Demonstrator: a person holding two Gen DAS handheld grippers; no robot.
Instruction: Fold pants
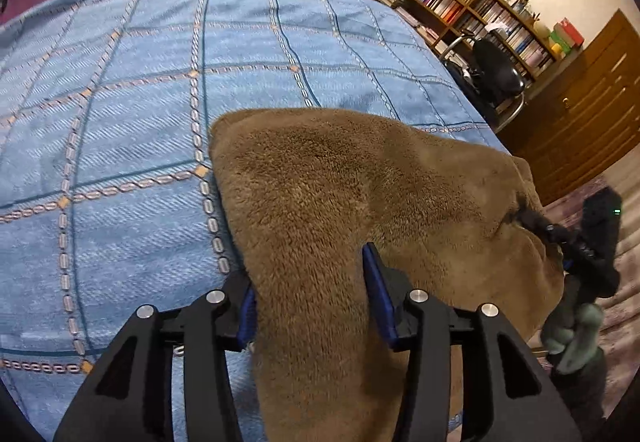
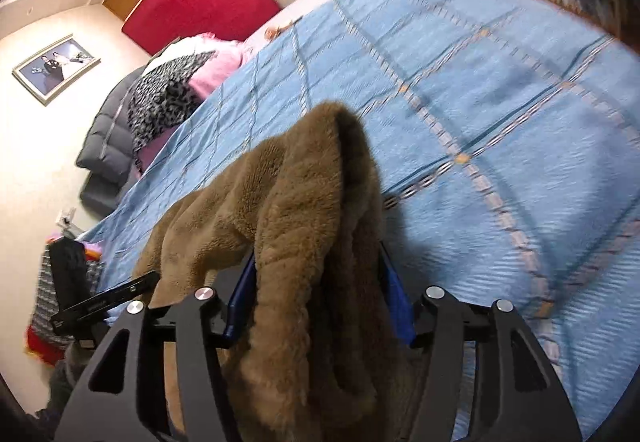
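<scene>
1. Left wrist view: your left gripper (image 1: pixel 312 294) points down at the near edge of the bed, and the brown fleece pants (image 1: pixel 360 186) run up between its two blue pads.
2. Its jaws stand part open. The right-hand pad (image 1: pixel 378 294) stands clear, with the fleece lying slack beside it; the left-hand pad is mostly hidden under the fabric's edge, so I cannot tell for sure whether it touches.
3. The pants lie spread across the blue checked bedspread (image 1: pixel 120 114), their far edge rounded, their near part hanging over the bed's edge toward you.
4. At the right of this view your right gripper (image 1: pixel 532 220) has its tip at the far right corner of the pants, where the fleece puckers around it.
5. Right wrist view: the picture is motion-blurred. Your right gripper (image 2: pixel 316 282) has a bunched, upright fold of the pants (image 2: pixel 304 202) between its blue pads.
6. Its jaws are fairly wide; the fleece seems to fill the gap and brush both pads, draped loosely rather than pinched.
7. Your left gripper (image 2: pixel 108 296) shows at the lower left, beside the pants' other end.
</scene>
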